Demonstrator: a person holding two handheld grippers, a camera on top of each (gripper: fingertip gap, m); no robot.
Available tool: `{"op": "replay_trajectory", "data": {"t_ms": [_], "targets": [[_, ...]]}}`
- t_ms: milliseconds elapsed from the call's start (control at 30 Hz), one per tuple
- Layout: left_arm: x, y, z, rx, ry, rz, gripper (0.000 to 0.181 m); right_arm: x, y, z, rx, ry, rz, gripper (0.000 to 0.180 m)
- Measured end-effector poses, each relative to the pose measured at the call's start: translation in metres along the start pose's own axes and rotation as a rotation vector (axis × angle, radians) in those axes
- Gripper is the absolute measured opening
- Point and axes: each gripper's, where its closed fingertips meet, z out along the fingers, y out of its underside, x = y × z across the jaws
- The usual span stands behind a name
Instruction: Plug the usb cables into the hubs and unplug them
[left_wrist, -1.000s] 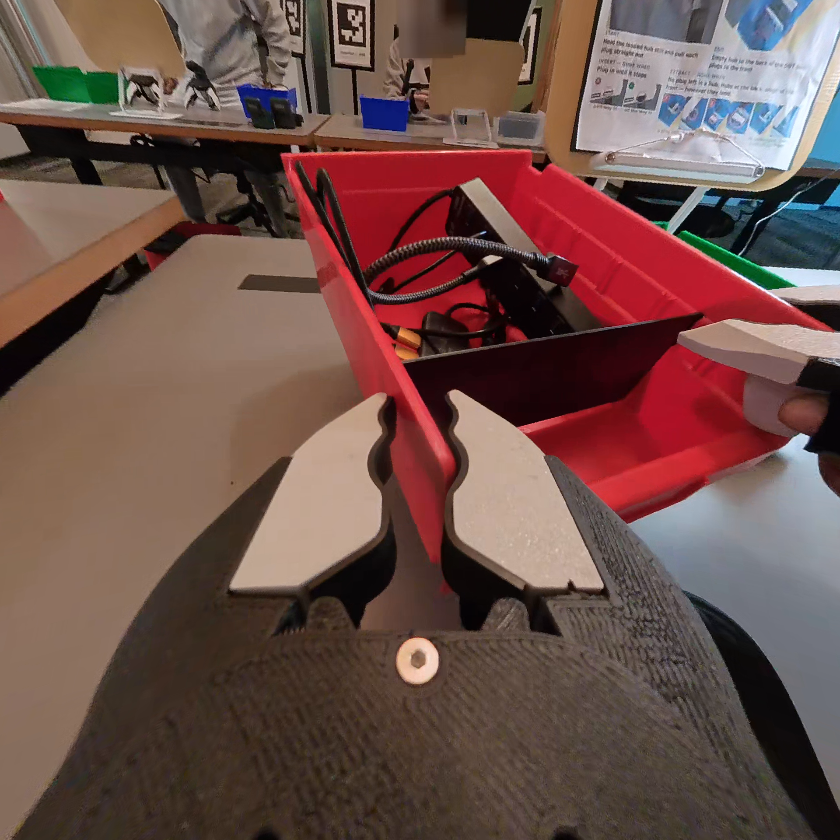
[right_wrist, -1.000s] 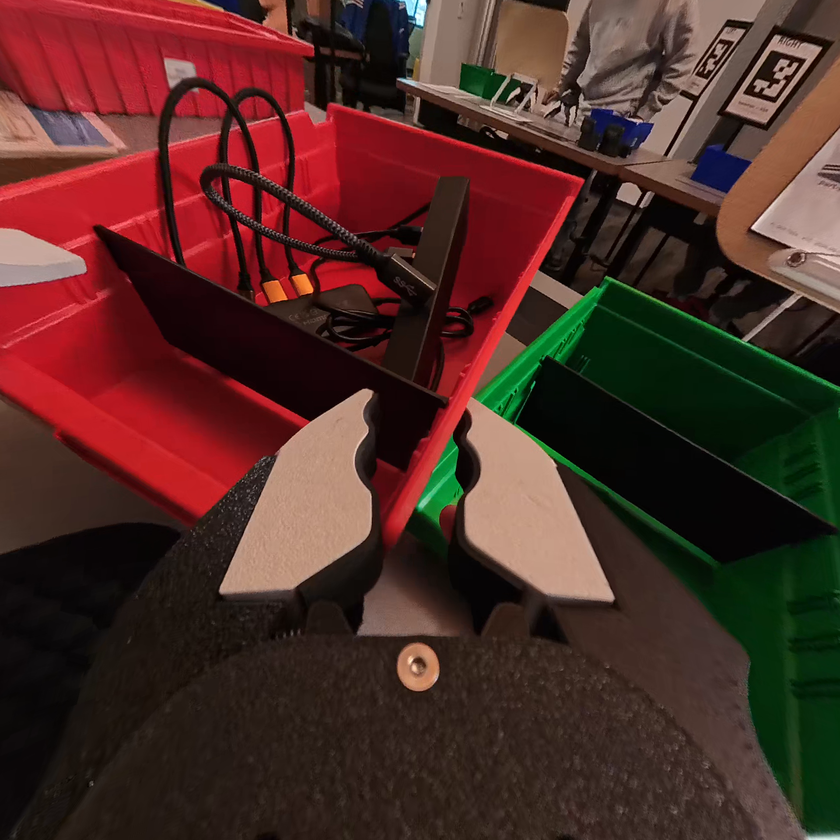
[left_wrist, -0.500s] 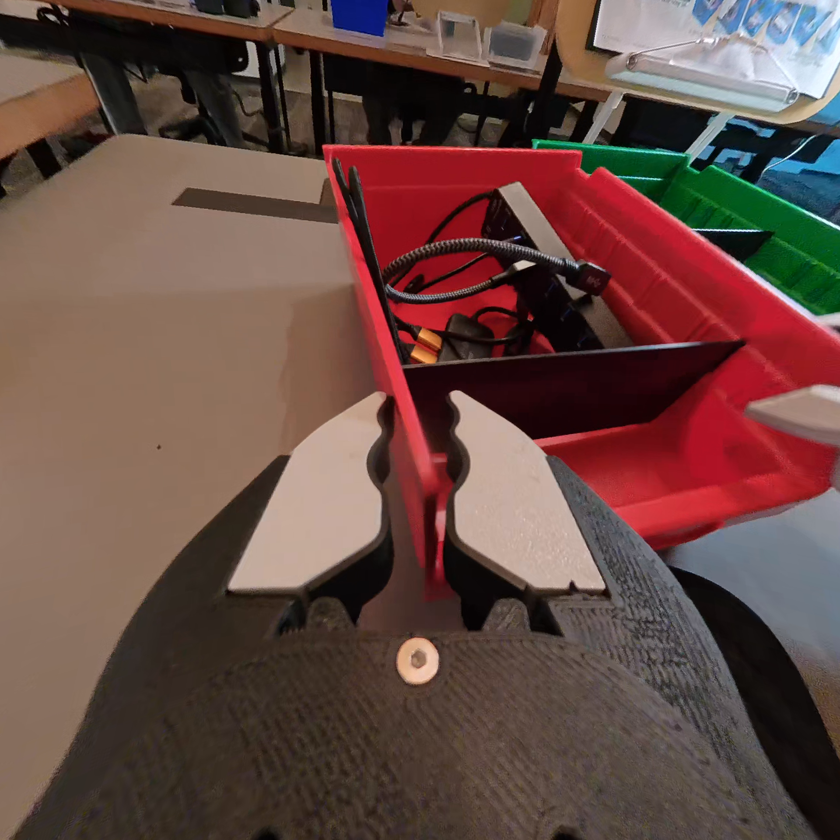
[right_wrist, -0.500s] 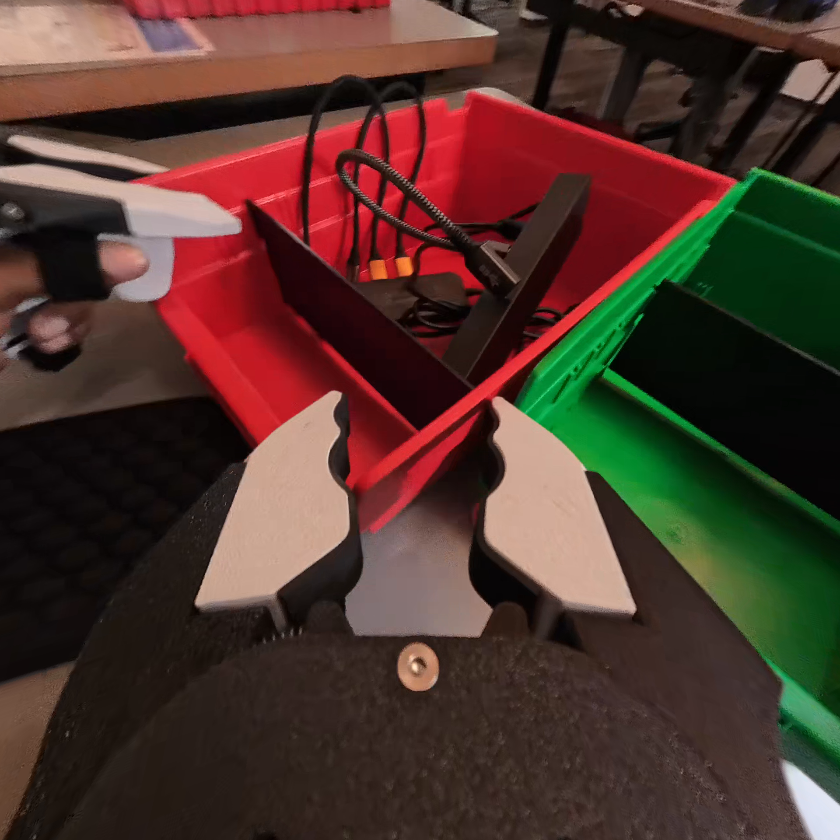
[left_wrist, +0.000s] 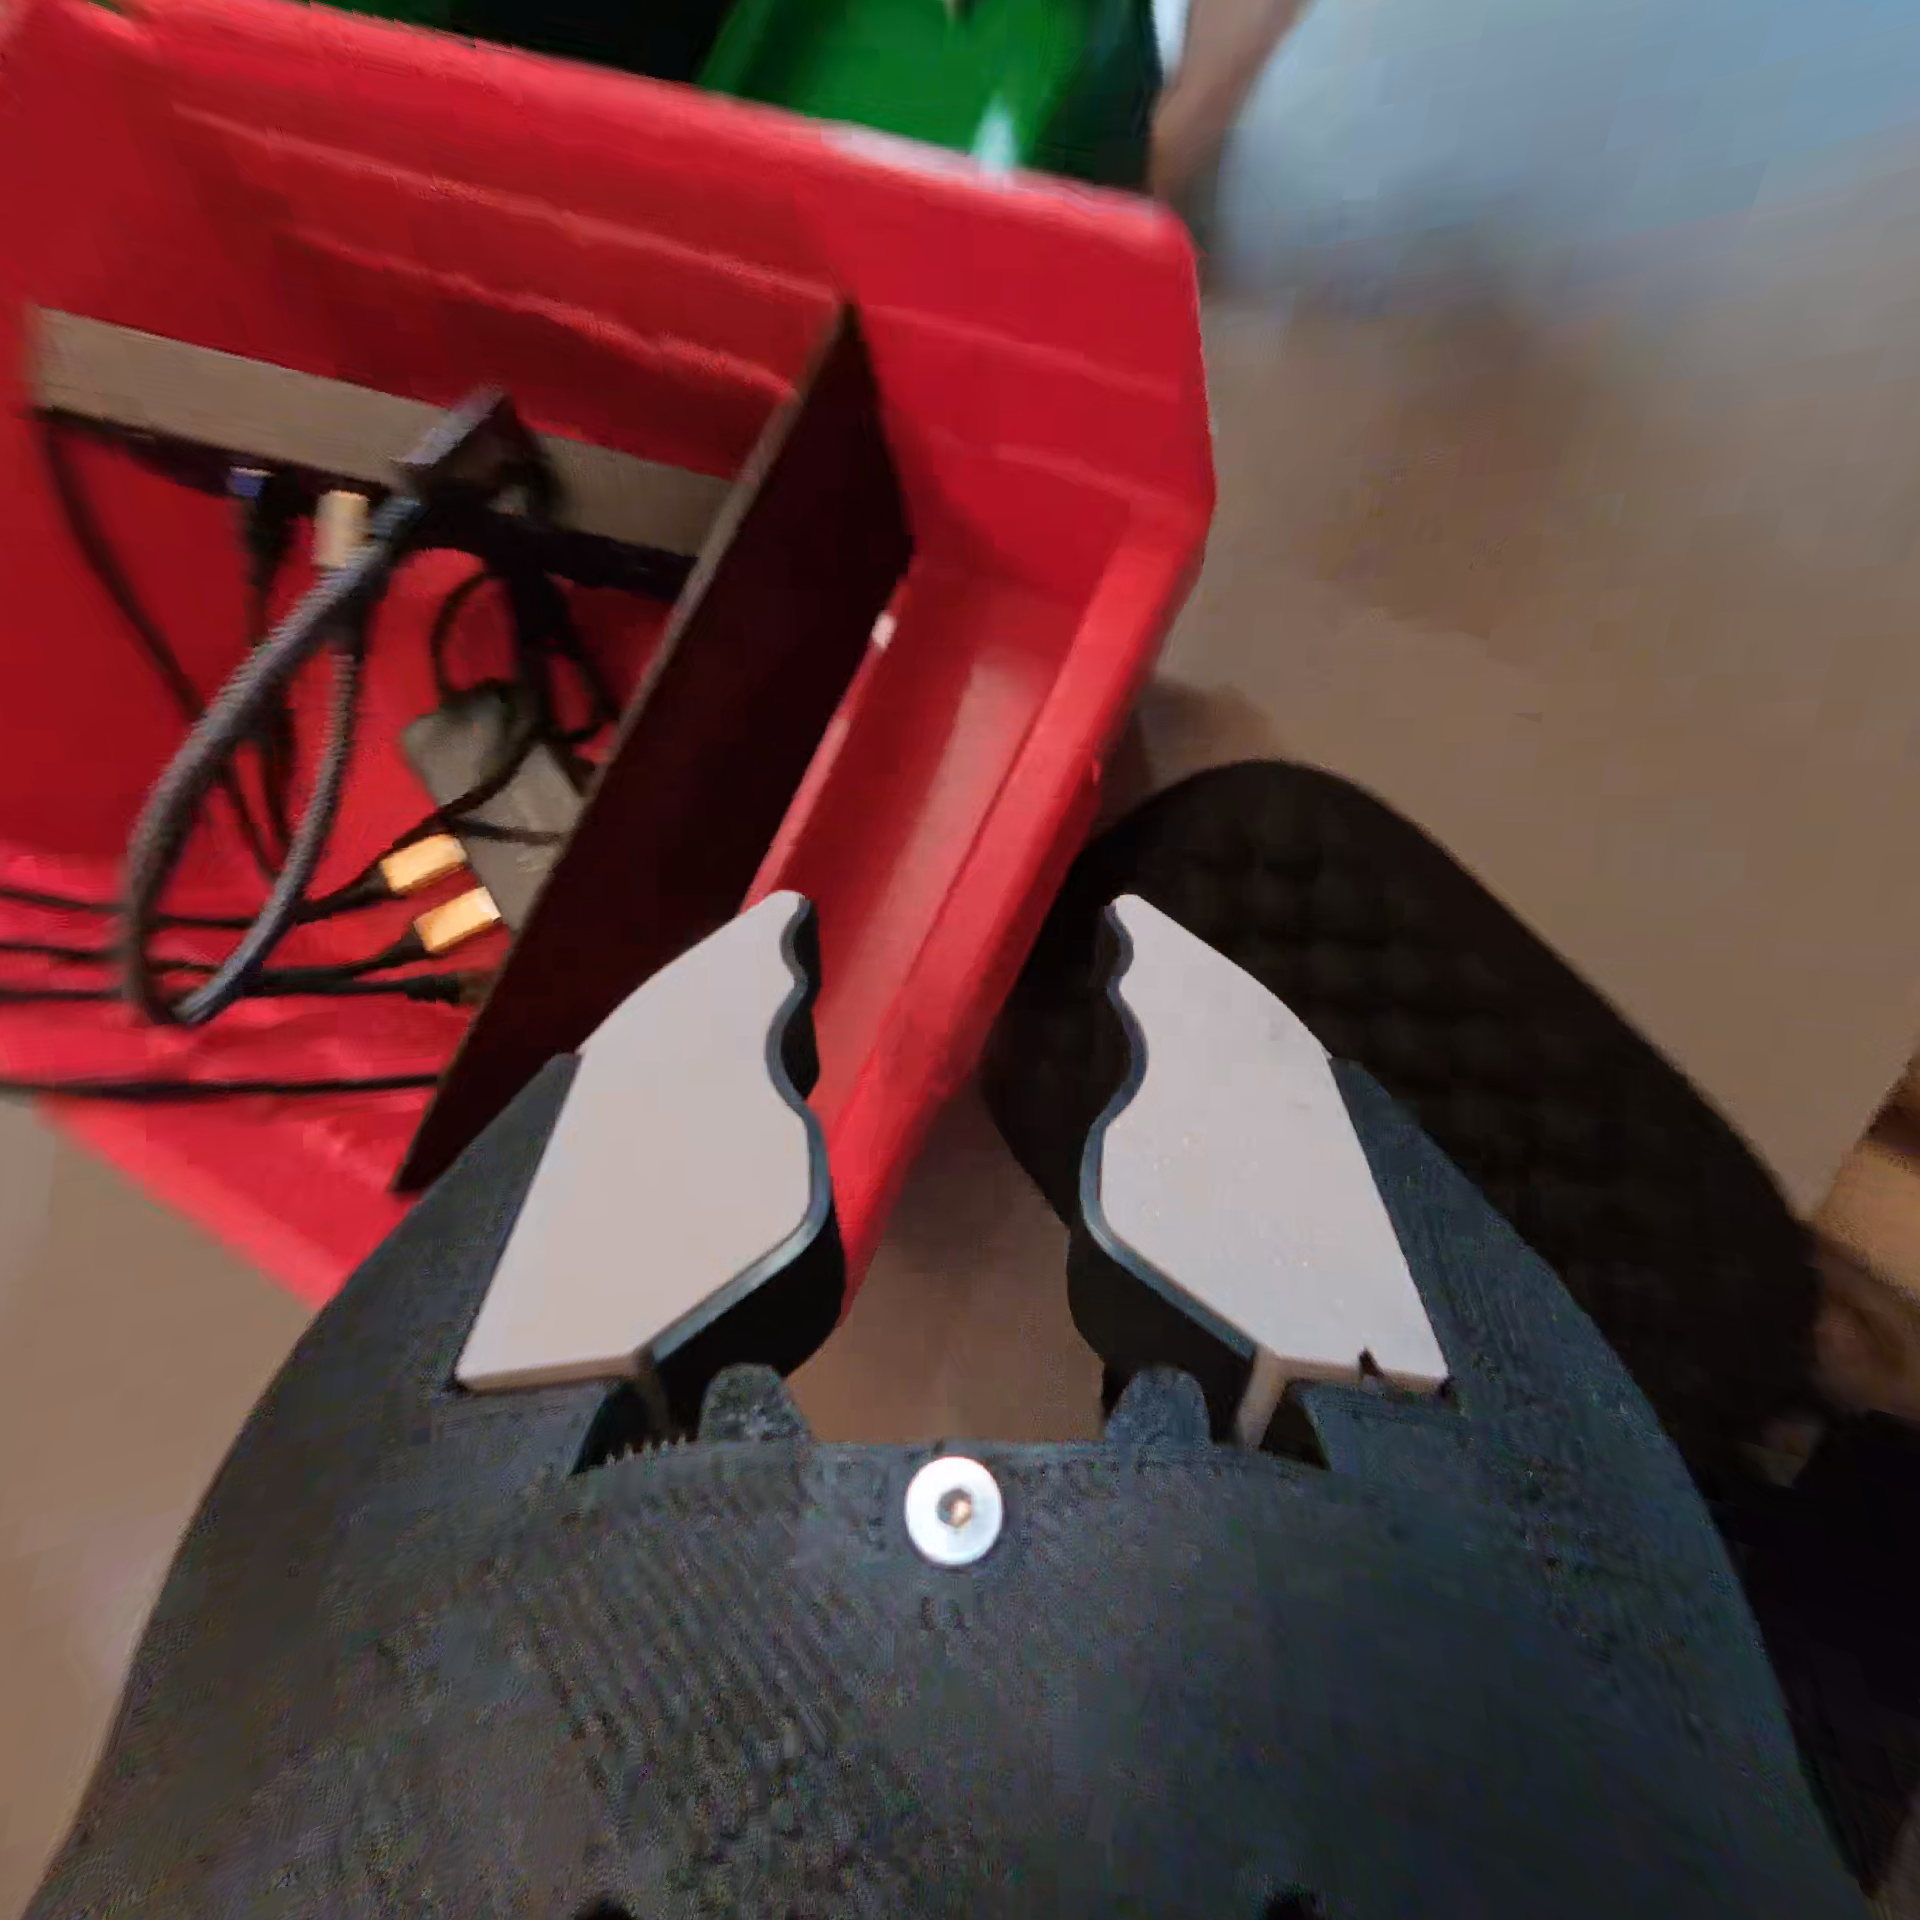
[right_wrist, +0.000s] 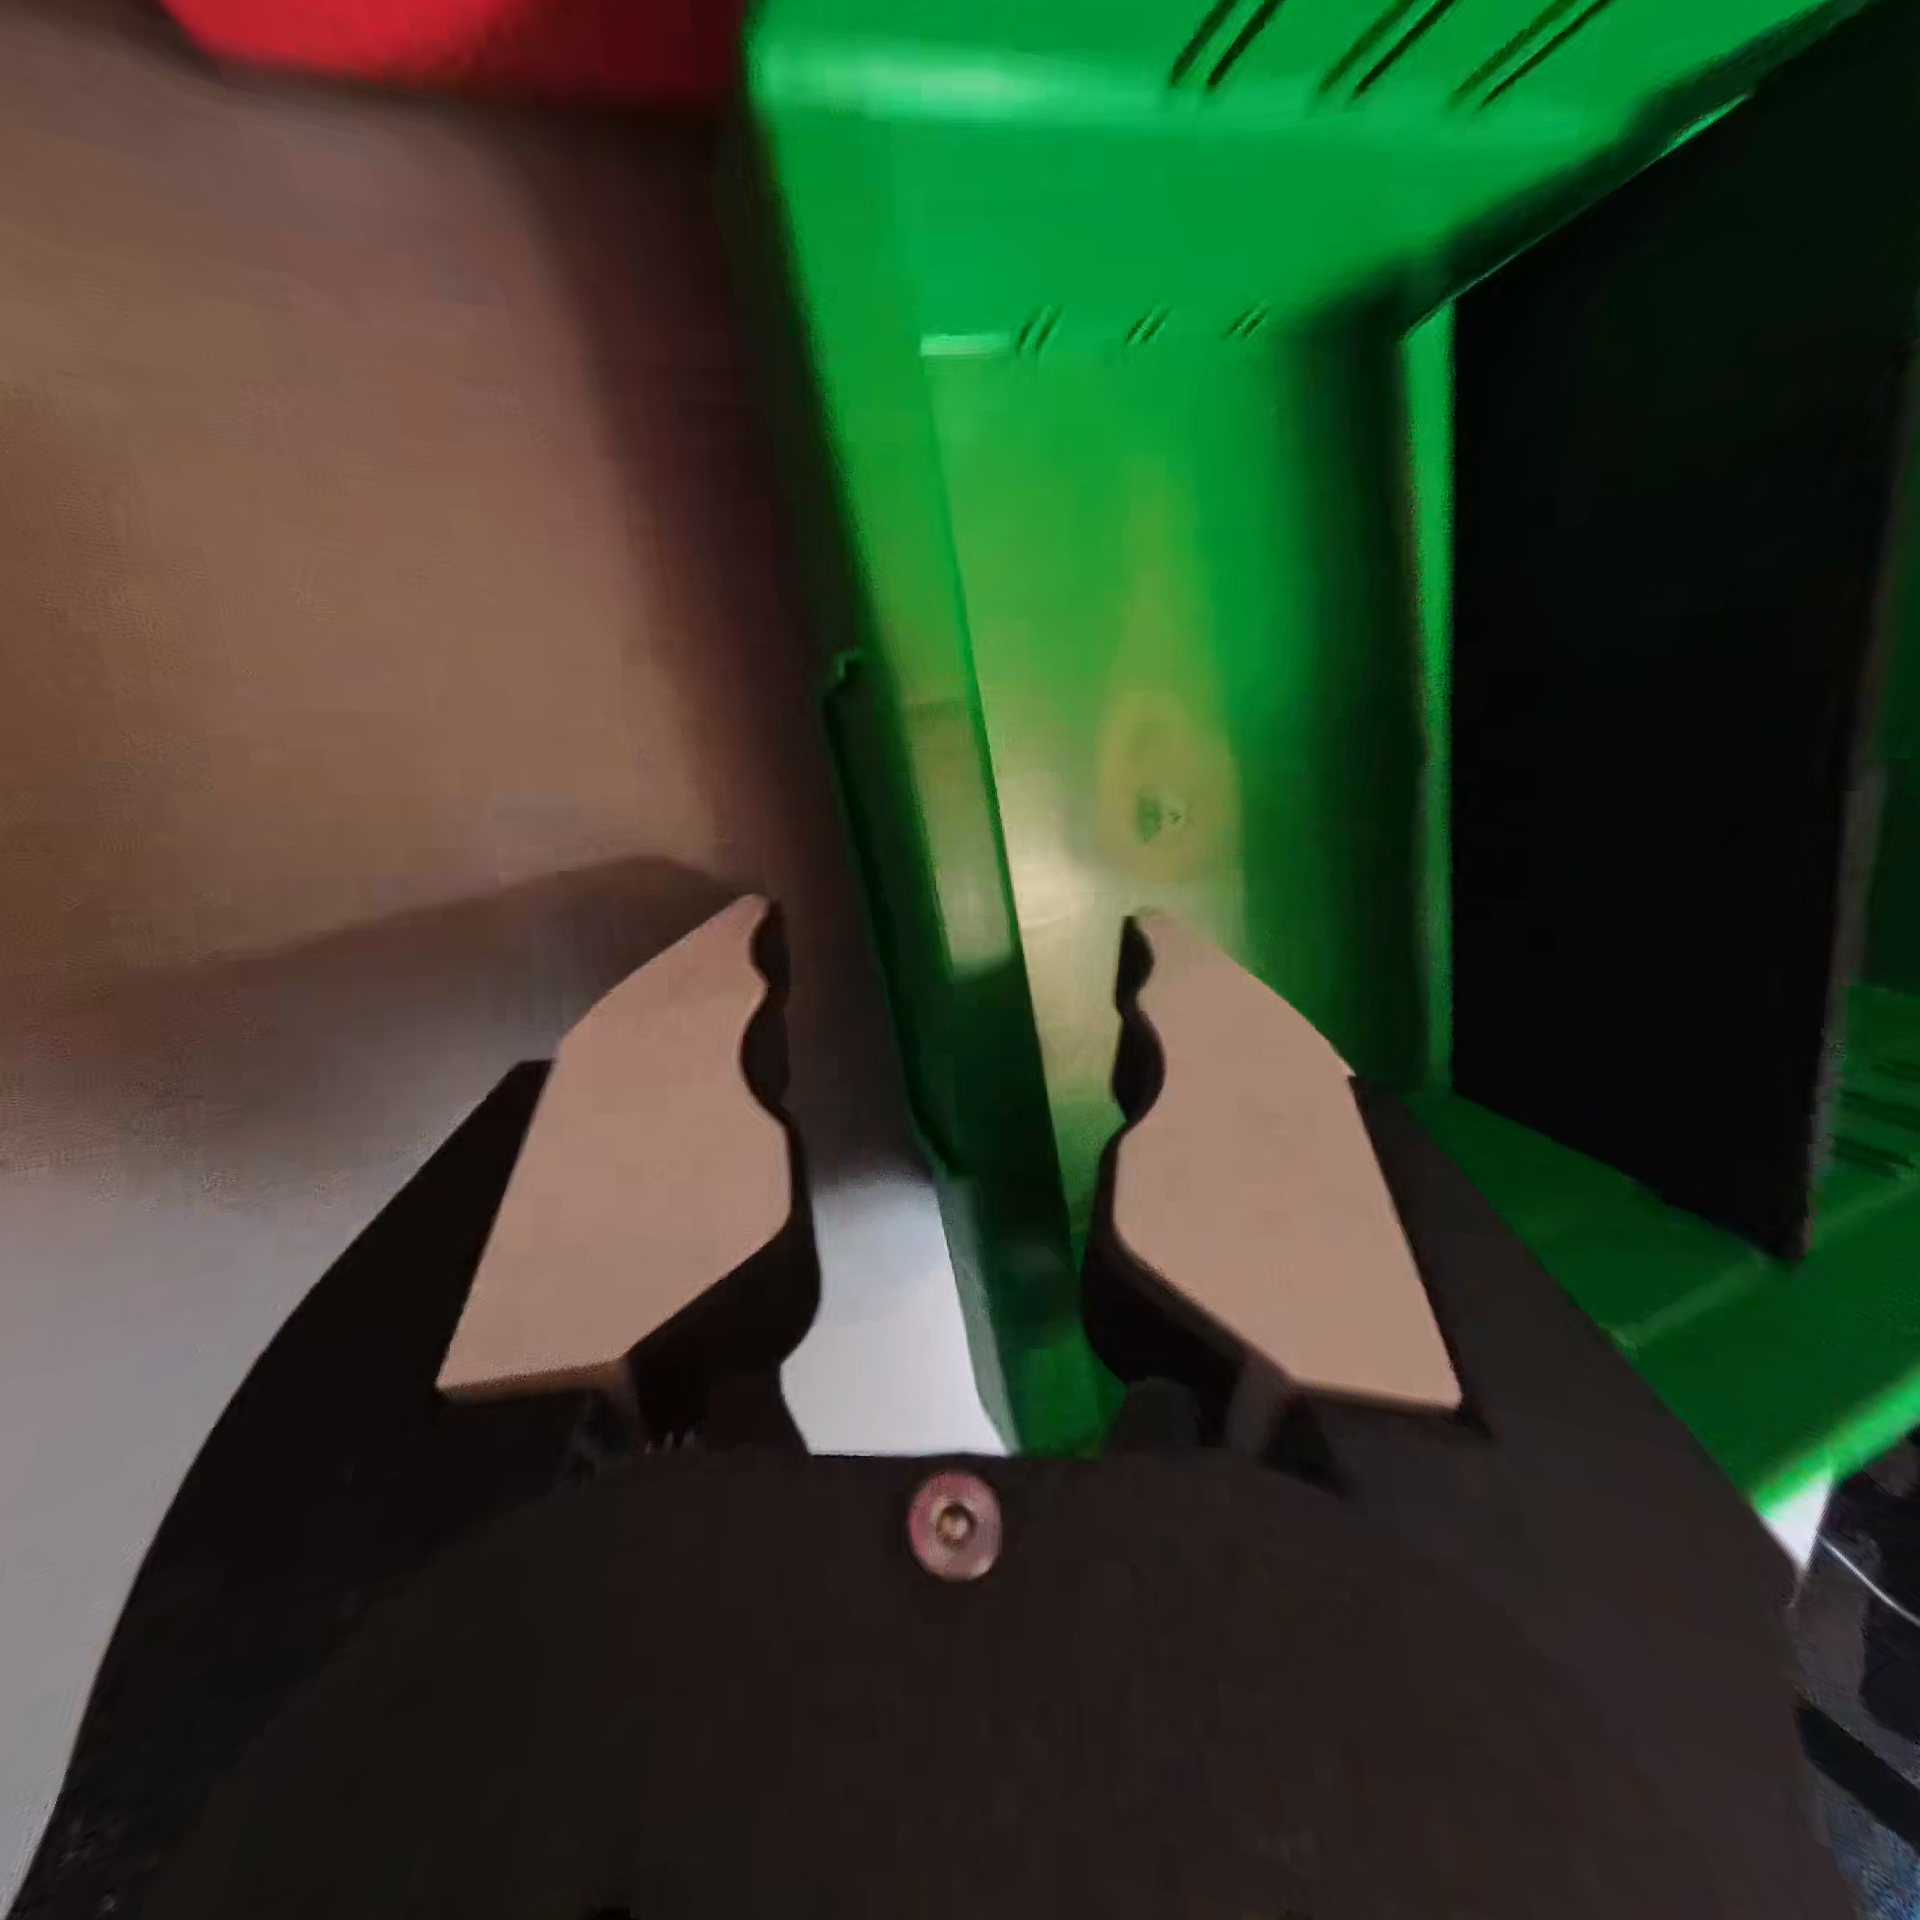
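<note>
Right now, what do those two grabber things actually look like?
Both match: the left gripper and right gripper each have a rough black textured body, two flat pale grey fingers with wavy black-edged inner sides forming the jaws, and one silver screw at the base.

A plain beige tabletop (left_wrist: 1558, 436) fills the blurred surroundings, with a black textured mat (left_wrist: 1455, 987) lying on it.

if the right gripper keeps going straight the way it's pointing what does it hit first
Most likely the green bin. The right gripper is open, with the bin's side wall already standing between its fingers, so moving ahead would slide the fingers along that wall toward the bin's end wall. The picture is blurred, so depth is uncertain.
</note>
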Motion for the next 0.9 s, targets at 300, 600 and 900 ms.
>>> {"op": "replay_trajectory", "data": {"t_ms": [300, 600, 900], "targets": [[0.010, 0.011, 0.063, -0.227, 0.165, 0.138, 0.033, -0.019, 0.050, -0.022, -0.060, 0.088, 0.101, 0.033], [-0.011, -0.012, 0.084, -0.175, 0.075, 0.207, 0.029, -0.021, 0.172, -0.071, -0.232, 0.244, 0.241, 0.031], [-0.042, -0.031, 0.107, -0.171, 0.056, 0.186, 0.029, 0.026, 0.236, -0.073, -0.284, 0.302, 0.383, 0.035]]}}
